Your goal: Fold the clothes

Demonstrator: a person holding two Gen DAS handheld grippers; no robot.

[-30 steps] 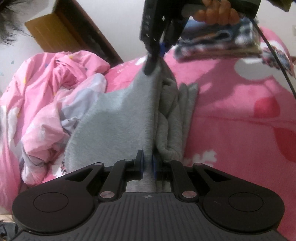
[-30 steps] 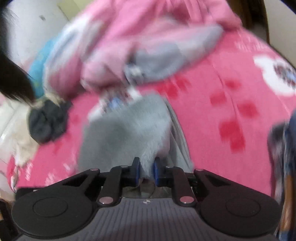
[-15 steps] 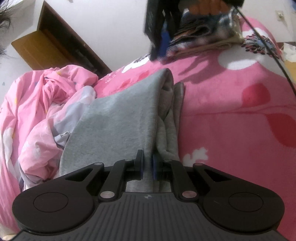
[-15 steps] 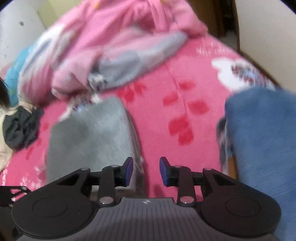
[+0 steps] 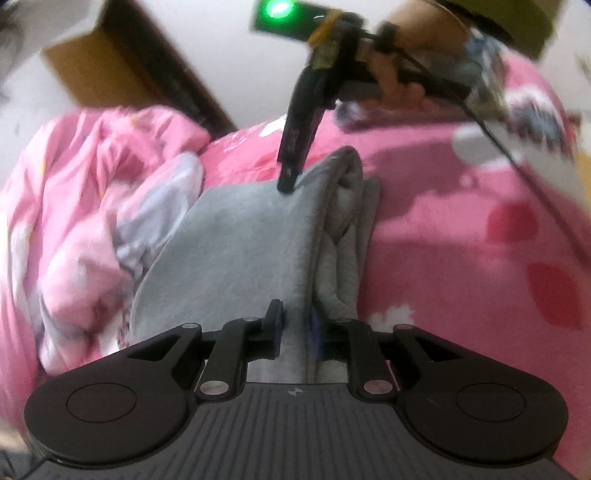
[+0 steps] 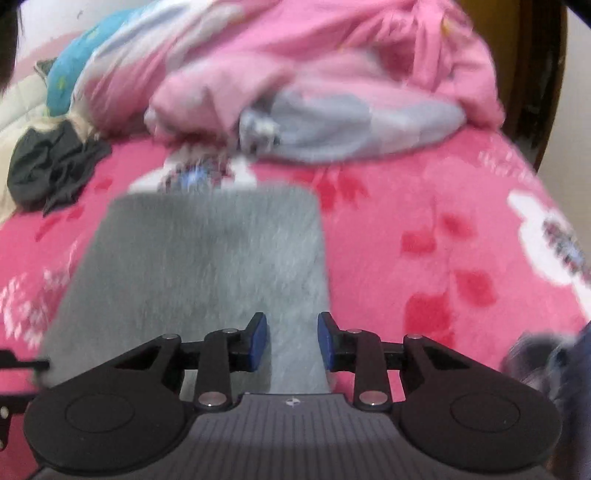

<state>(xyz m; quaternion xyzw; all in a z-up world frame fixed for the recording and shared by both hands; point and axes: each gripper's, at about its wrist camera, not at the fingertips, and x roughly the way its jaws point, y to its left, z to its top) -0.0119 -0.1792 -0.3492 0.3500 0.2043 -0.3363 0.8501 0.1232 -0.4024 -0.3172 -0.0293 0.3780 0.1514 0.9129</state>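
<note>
Nearest you in the left wrist view, your left gripper [image 5: 295, 325] has the near edge of the grey garment [image 5: 251, 236] between its jaws; they are opening, with the fold of cloth still running up between the pads. From that edge the garment lies folded into a long panel on the pink blanket [image 5: 461, 229], its thicker bunched layers along the right side. At the garment's far end, your right gripper [image 5: 286, 184] comes down from above with its tip on or just over the cloth; the blur hides which. A hand [image 5: 399, 81] grips its handle, with a green light [image 5: 277, 7] above it.

In the right wrist view, the right gripper [image 6: 291, 338] has its blue pads [image 6: 258, 339] spread apart, with grey cloth showing in the gap but neither pad pressing it. The garment [image 6: 207, 258] stretches away from there as a flat rectangle. Beyond its far edge sits a heap of pink bedding [image 6: 314, 74]. Left of the garment lies a dark cloth bundle [image 6: 51, 173], well apart from it.
</note>
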